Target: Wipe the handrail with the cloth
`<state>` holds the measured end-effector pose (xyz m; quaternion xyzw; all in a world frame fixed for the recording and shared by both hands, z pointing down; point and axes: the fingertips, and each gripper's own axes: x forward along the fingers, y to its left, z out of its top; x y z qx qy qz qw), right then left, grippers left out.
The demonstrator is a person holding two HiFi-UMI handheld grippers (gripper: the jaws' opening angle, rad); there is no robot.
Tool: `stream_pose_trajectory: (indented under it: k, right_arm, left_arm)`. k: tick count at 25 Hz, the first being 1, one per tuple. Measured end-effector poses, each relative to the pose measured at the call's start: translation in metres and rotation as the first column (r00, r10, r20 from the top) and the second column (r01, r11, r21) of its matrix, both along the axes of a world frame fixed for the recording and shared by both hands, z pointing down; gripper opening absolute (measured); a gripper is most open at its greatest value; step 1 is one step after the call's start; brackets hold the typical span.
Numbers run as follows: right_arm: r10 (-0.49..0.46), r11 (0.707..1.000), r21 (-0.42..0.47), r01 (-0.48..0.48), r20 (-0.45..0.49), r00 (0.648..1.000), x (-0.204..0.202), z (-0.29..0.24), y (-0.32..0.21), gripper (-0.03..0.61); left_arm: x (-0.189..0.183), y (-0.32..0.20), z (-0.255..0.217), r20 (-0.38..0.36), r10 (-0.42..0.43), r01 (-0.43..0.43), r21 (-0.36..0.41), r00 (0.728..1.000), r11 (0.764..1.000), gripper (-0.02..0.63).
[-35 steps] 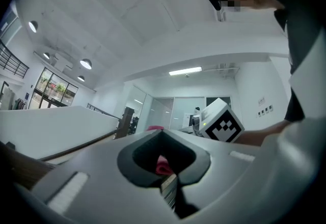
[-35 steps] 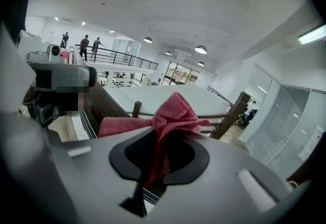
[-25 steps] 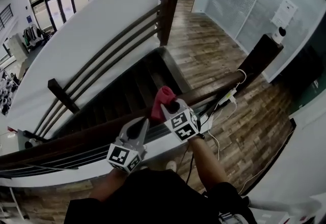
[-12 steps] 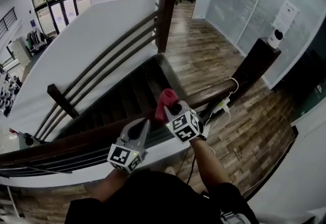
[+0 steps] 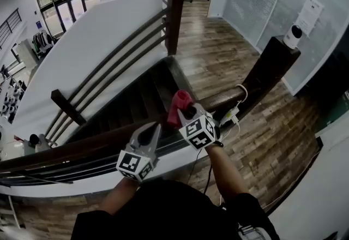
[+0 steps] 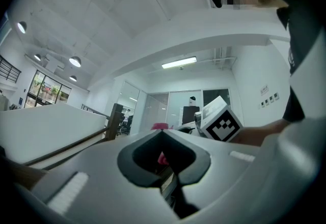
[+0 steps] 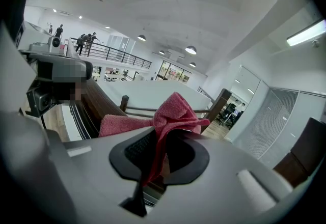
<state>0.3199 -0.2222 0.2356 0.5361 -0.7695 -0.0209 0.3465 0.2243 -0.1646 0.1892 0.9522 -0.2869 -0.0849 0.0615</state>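
Observation:
A dark wooden handrail runs from lower left to a dark post at the right, above a stairwell. My right gripper is shut on a red cloth, which lies against the top of the rail; the same cloth bunches between the closed jaws of the right gripper in its own view. My left gripper rests just left of it on the rail, shut with nothing held. In the left gripper view, the left gripper points at the cloth.
Dark stairs drop away beyond the rail, bounded by a white wall with a second railing. White cables hang from the rail near the post. Wood flooring spreads to the right; a white camera sits on the post.
The right gripper and cloth have slid slightly right along the rail toward the post; the left gripper followed a little. The view shifted with the head.

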Motion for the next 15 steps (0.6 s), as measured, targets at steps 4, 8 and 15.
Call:
stream_pose_trajectory:
  k: [4, 8, 15]
  right_arm:
    - [0.027, 1.0, 0.007, -0.027, 0.003, 1.0, 0.03, -0.001, 0.002, 0.046]
    - [0.053, 0.998, 0.024, -0.052, -0.004, 0.999, 0.055, -0.004, 0.002, 0.046]
    - [0.073, 0.997, 0.037, -0.073, -0.001, 0.997, 0.081, -0.004, 0.004, 0.046]
  left_arm:
    - [0.025, 0.004, 0.005, 0.001, 0.007, -0.007, -0.018, 1.0, 1.0, 0.0]
    - [0.047, 0.006, 0.008, -0.001, 0.024, -0.024, -0.028, 1.0, 0.999, 0.0]
    - [0.071, 0.006, 0.014, 0.0, 0.036, -0.036, -0.037, 0.999, 0.999, 0.0]
